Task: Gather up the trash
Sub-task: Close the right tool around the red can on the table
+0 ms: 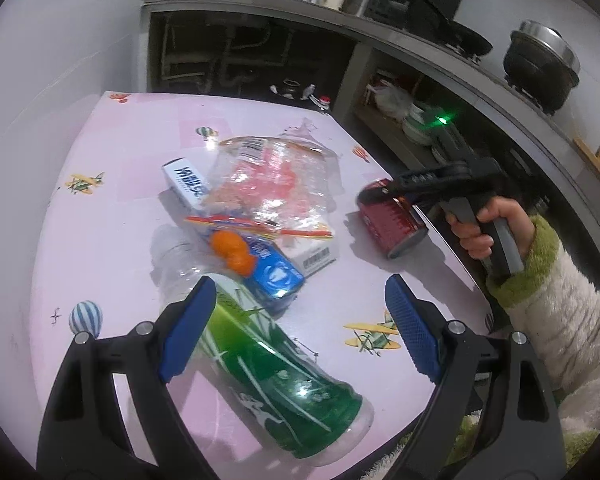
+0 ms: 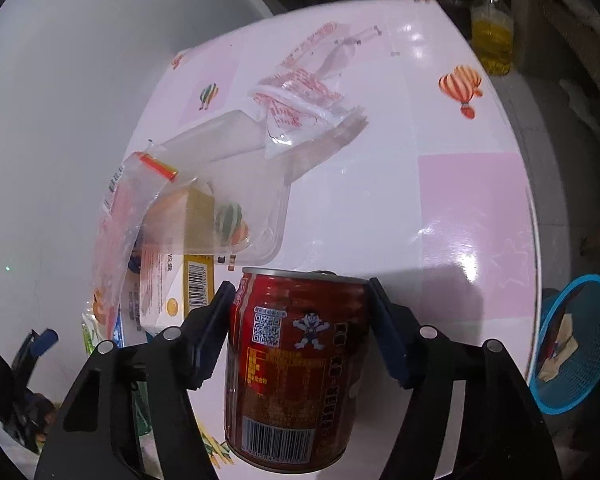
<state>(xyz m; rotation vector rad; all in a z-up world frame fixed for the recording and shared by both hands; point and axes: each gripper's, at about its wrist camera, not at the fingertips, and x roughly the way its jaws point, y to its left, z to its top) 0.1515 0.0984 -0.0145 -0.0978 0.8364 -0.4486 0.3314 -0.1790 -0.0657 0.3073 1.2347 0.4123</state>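
A red drink can (image 2: pixel 292 364) lies on the pink table; my right gripper (image 2: pixel 300 328) is shut on it, a pad on each side. In the left wrist view the can (image 1: pixel 392 216) sits at the table's right edge with the right gripper (image 1: pixel 392 194) on it. My left gripper (image 1: pixel 300 328) is open above a green-labelled plastic bottle (image 1: pixel 284 368) lying on its side. A pile holds a clear plastic bag (image 1: pixel 272 184), a blue and white box (image 1: pixel 276 276), a white box (image 1: pixel 184 184) and orange peel (image 1: pixel 232 252).
A blue mesh trash basket (image 2: pixel 576 344) stands on the floor right of the table. A bottle of yellow oil (image 2: pixel 492 36) stands on the floor beyond it. A clear plastic tray (image 2: pixel 236 168) lies in the pile. A kitchen counter with pots (image 1: pixel 540 68) runs behind.
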